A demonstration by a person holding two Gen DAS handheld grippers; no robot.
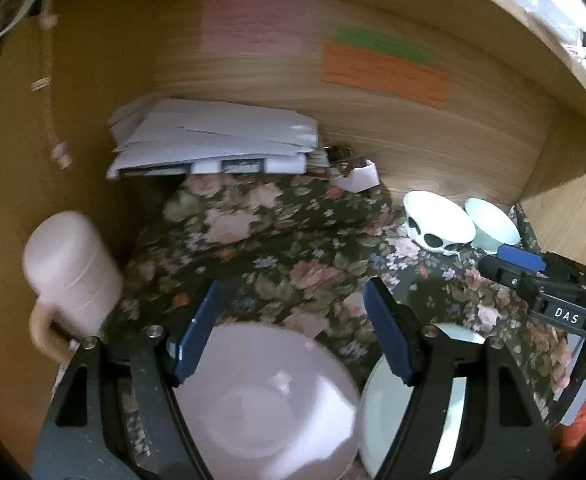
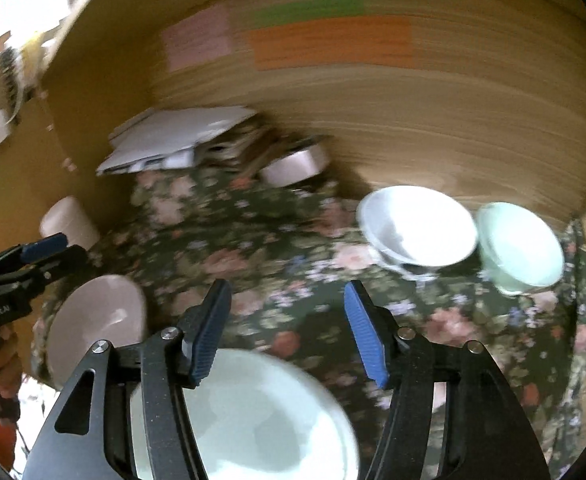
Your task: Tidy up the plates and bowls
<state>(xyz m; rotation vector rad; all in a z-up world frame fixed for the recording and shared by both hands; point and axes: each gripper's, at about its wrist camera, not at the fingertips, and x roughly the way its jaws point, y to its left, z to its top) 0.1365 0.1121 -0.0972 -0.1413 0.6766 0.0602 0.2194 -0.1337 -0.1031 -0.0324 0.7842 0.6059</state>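
Right wrist view blurred, pale green plate (image 2: 253, 412) cut off, pink plate (image 2: 93, 320) half hidden

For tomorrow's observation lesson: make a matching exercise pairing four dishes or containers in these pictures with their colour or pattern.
Column 1:
1. Plate under left gripper
2. Plate under right gripper
3. Larger far bowl
4. Lidded jug

Column 2:
A. White with black spots outside
B. Pale pink, with a handle
C. Pale mint green
D. Pale pink, flat and round

Pairs: 1-D, 2-C, 3-A, 4-B
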